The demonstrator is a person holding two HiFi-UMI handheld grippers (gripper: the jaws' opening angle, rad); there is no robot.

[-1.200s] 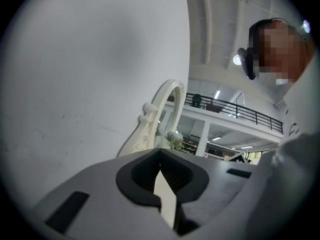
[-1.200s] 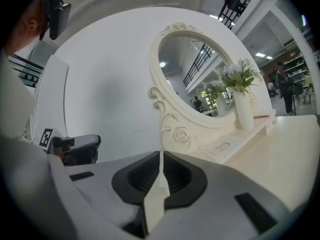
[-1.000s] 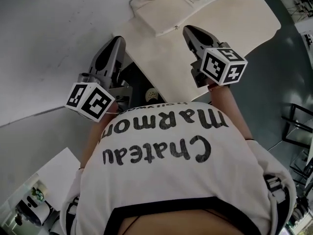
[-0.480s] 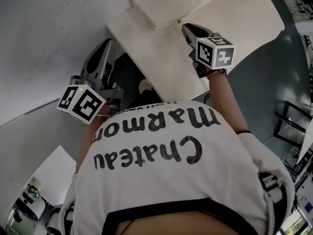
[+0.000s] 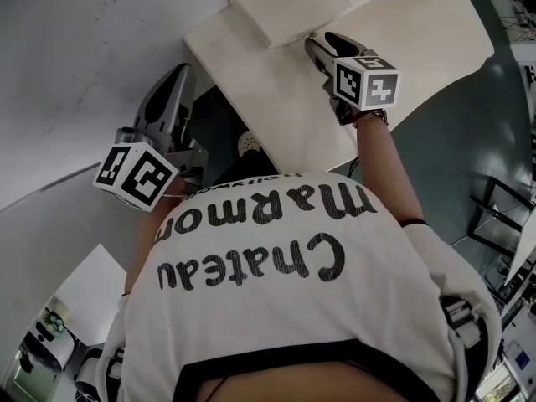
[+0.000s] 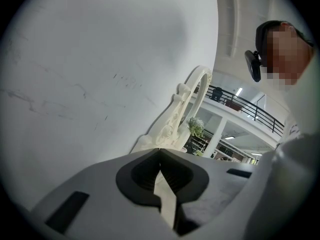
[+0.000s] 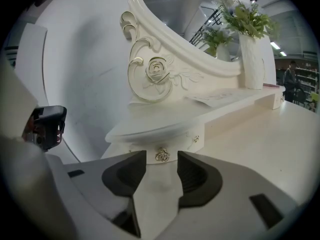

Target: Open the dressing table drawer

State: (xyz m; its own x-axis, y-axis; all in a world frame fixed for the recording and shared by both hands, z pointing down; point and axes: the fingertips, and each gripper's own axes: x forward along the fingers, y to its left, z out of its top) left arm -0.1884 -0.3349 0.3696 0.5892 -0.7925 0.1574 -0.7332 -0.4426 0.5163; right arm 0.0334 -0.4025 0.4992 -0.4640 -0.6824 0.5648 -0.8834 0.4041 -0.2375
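Right gripper [image 5: 318, 47] has closed in on the dressing table [image 5: 276, 107]; its jaws have just been opening, now spread, drawer knob [image 7: 162, 155] at their gap, untouched. Left gripper [image 6: 160, 154] jaws pressed together, empty

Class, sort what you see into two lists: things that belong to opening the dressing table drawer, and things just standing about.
Job: drawer, its knob, right gripper (jaws just opened, nothing between them yet).
Standing about: mirror, vase of flowers.
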